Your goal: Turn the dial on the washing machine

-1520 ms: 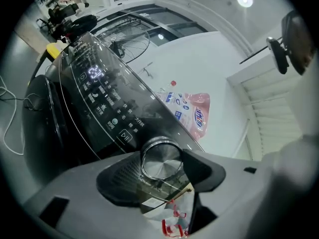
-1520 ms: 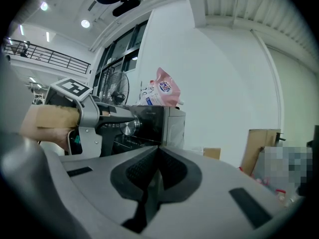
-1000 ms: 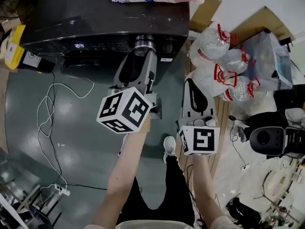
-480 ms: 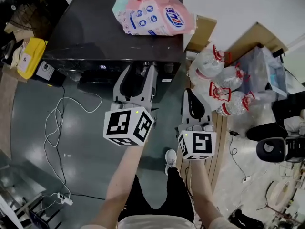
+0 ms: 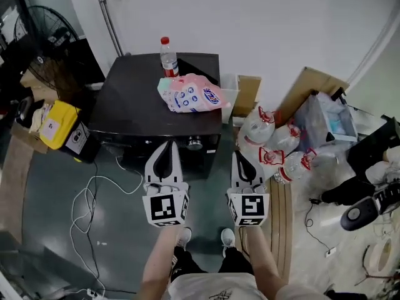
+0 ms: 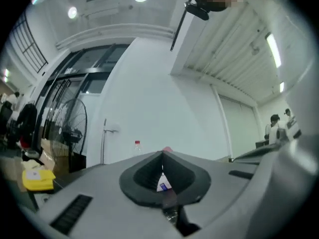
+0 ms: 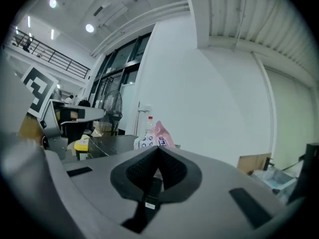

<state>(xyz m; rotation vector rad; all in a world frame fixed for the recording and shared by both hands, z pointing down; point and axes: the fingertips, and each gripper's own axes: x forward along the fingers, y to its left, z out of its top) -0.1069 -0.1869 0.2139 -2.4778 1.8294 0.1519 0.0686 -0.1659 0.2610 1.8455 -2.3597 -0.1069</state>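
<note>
The black washing machine (image 5: 134, 108) stands against the white wall, and its silver dial (image 5: 194, 143) sits on the front panel near the right end. My left gripper (image 5: 164, 144) hangs in front of the machine, left of the dial and clear of it. Its jaws are shut with nothing between them, as the left gripper view (image 6: 162, 154) also shows. My right gripper (image 5: 240, 154) is held right of the machine's front corner, jaws shut and empty (image 7: 158, 149). Both point towards the machine.
A water bottle (image 5: 167, 56) and a pink packet (image 5: 191, 96) lie on the machine's top. A yellow box (image 5: 55, 125) and a fan (image 5: 41, 32) stand to the left. Bagged water jugs (image 5: 273, 137) and cardboard (image 5: 310, 82) crowd the right. Cables (image 5: 87, 200) trail over the floor.
The left gripper came off the dial, drew back from the machine and shut. The view has pulled back and up, so the whole machine and the wall now show.
</note>
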